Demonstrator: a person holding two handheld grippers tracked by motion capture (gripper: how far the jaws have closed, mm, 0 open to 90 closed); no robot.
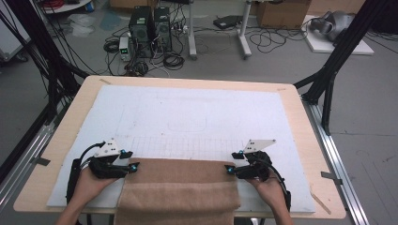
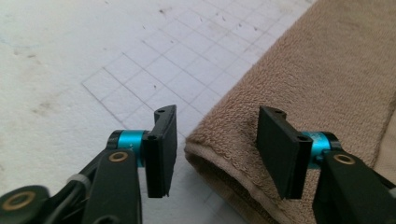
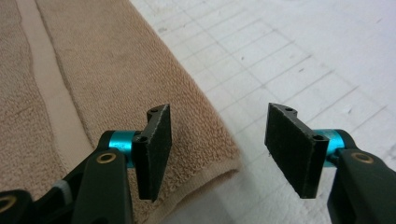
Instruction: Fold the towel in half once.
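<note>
A brown towel [image 1: 178,187] lies folded at the table's near edge and hangs over the front. My left gripper [image 1: 132,163] sits at the towel's far left corner [image 2: 205,140], open, its two pads straddling that corner without touching it. My right gripper [image 1: 231,165] is at the far right corner [image 3: 219,163], also open, one pad over the cloth and the other over the bare mat. A paler woven band [image 3: 46,88] runs along the towel in the right gripper view. A hand holds each gripper from the near side.
The towel lies on a white foam mat [image 1: 197,117] with a faint pencilled grid [image 2: 154,74], on a wooden table [image 1: 61,122]. Black frame struts [image 1: 333,70] stand at both sides. Computers and cables [image 1: 150,33] sit on the floor beyond.
</note>
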